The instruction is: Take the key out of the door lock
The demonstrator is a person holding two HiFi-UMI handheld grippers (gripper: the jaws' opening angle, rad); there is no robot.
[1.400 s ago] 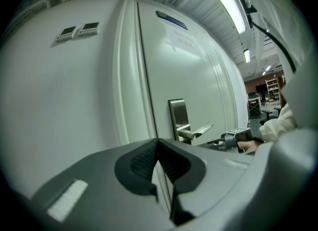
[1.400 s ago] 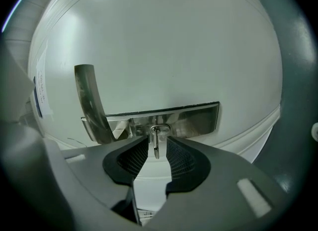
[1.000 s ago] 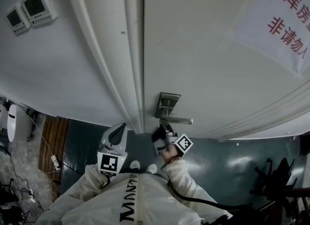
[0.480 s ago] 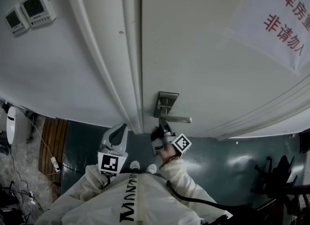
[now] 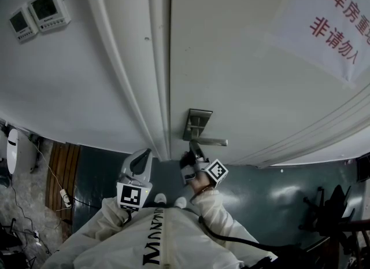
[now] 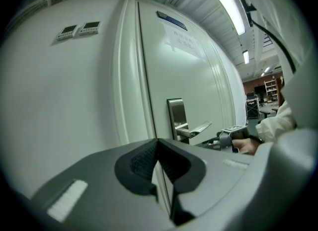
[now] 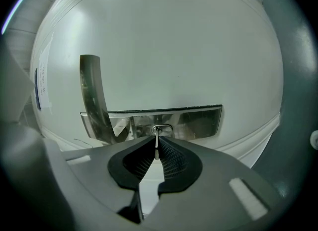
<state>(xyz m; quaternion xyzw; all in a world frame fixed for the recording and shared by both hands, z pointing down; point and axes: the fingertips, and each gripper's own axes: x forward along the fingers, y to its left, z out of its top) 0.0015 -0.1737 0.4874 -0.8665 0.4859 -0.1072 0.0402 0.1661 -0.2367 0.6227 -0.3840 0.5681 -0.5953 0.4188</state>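
Note:
The steel lock plate with its lever handle sits on the white door. My right gripper is level at the plate, under the handle. In the right gripper view the key sticks out of the keyhole in the lock plate, edge-on between the pads. The jaws of my right gripper have just been closing and now press on the key. My left gripper hangs near the door frame, away from the lock, shut with nothing in it.
Two wall control panels hang left of the door frame. A paper sign with red characters is fixed to the door at the upper right. The floor below is dark; cables lie at the far left.
The head view has drifted a little. Both grippers stay where they were, the right one still at the keyhole.

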